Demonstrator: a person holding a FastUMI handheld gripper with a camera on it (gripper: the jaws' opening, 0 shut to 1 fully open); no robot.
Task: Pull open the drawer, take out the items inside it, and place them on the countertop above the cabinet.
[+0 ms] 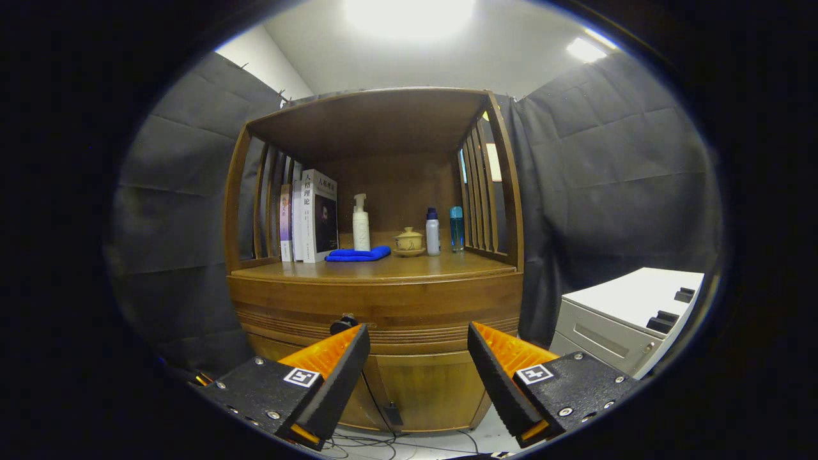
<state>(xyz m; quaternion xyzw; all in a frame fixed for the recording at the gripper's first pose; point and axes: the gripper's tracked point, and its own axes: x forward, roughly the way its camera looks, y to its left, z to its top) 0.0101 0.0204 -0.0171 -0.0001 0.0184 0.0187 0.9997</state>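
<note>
Facing the wooden cabinet [377, 300], the hand-held gripper [418, 348] hung with its fingers spread wide and nothing between them. The drawer [383, 319] sat closed just beyond the fingertips, its dark knob [343, 323] by the left finger. On the table [383, 267] above stood books [313, 217], a blue cloth [359, 254], a pump bottle [361, 223], a lidded cup [409, 241] and two small bottles [444, 230].

My gripper [418, 335], fingers spread with nothing between them, faces a brown wooden cabinet [377, 300] bearing a blue cloth [359, 254], white pump bottle [361, 225], cream lidded cup [409, 241] and turquoise bottle [456, 228] at frame centre.
</note>
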